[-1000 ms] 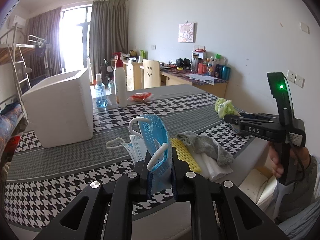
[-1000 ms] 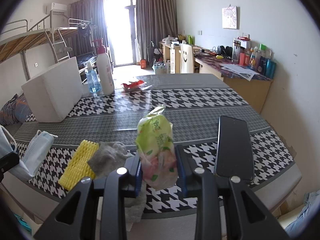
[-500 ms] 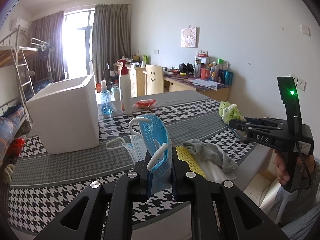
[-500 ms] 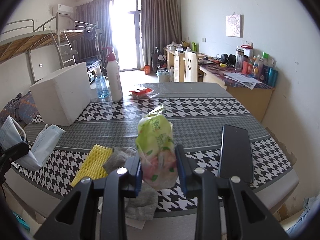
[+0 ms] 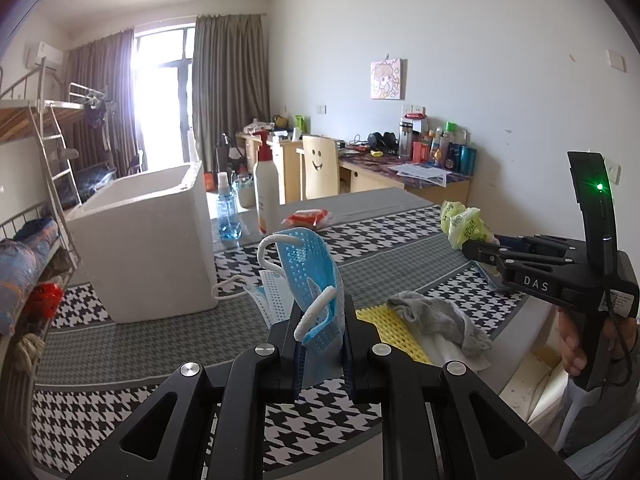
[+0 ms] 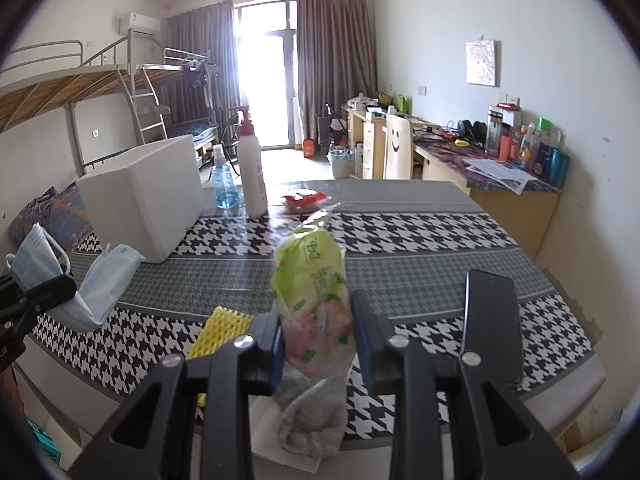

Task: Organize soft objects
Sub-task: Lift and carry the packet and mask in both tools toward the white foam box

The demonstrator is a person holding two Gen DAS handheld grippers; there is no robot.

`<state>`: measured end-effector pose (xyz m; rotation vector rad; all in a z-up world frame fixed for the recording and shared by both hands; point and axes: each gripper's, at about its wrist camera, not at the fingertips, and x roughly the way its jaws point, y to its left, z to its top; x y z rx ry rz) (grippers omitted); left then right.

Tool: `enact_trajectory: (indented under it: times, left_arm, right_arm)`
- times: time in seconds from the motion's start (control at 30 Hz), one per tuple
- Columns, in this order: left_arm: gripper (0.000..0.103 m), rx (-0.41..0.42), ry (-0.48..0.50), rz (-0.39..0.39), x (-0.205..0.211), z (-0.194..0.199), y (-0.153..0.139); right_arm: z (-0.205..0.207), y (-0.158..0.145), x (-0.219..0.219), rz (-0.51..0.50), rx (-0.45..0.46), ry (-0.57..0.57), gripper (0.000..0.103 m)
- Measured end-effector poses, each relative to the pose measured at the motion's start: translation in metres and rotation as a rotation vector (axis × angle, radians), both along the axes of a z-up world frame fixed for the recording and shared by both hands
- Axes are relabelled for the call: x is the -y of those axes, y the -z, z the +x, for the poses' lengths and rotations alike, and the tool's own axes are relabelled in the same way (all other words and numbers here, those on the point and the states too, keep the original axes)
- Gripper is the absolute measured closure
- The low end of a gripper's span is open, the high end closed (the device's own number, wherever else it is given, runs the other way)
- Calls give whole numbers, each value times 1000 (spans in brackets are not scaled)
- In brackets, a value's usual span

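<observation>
My left gripper (image 5: 320, 342) is shut on a blue face mask (image 5: 316, 276) and holds it above the near table edge. A second pale blue mask (image 6: 102, 284) lies on the table beside it. My right gripper (image 6: 318, 338) is shut on a green tissue pack (image 6: 314, 284), lifted above the table; it also shows in the left wrist view (image 5: 466, 226). A grey sock (image 5: 436, 318) and a yellow foam net (image 5: 390, 330) lie on white paper at the near edge. A white foam box (image 5: 148, 240) stands open-topped at the left.
A black phone (image 6: 492, 320) lies at the right of the houndstooth table (image 6: 420, 232). A white pump bottle (image 6: 252, 172), a blue spray bottle (image 6: 224, 184) and a red packet (image 6: 304, 200) stand at the far side. A bunk bed is left, desks right.
Both grippers have risen and drawn back from the table with their loads still held; the table now looks lower and farther in both views.
</observation>
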<state>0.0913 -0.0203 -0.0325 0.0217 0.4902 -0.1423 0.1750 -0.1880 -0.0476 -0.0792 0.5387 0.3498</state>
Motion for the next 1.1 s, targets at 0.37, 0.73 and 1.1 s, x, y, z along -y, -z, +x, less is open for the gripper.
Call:
enact_trajectory:
  times: [0.37,0.73,1.1]
  left_arm:
    - [87,15,-38,10,-7,10,-4]
    - [87,45,-72,26,-14,21,-16]
    - [87,73,-105,31,-22,29,-24]
  right_arm:
    - [3,-6,-11,3,20,-36,69]
    - [6,-16,-24,13,46,-85,69]
    - [9,-27,-38,27,71,-133,69]
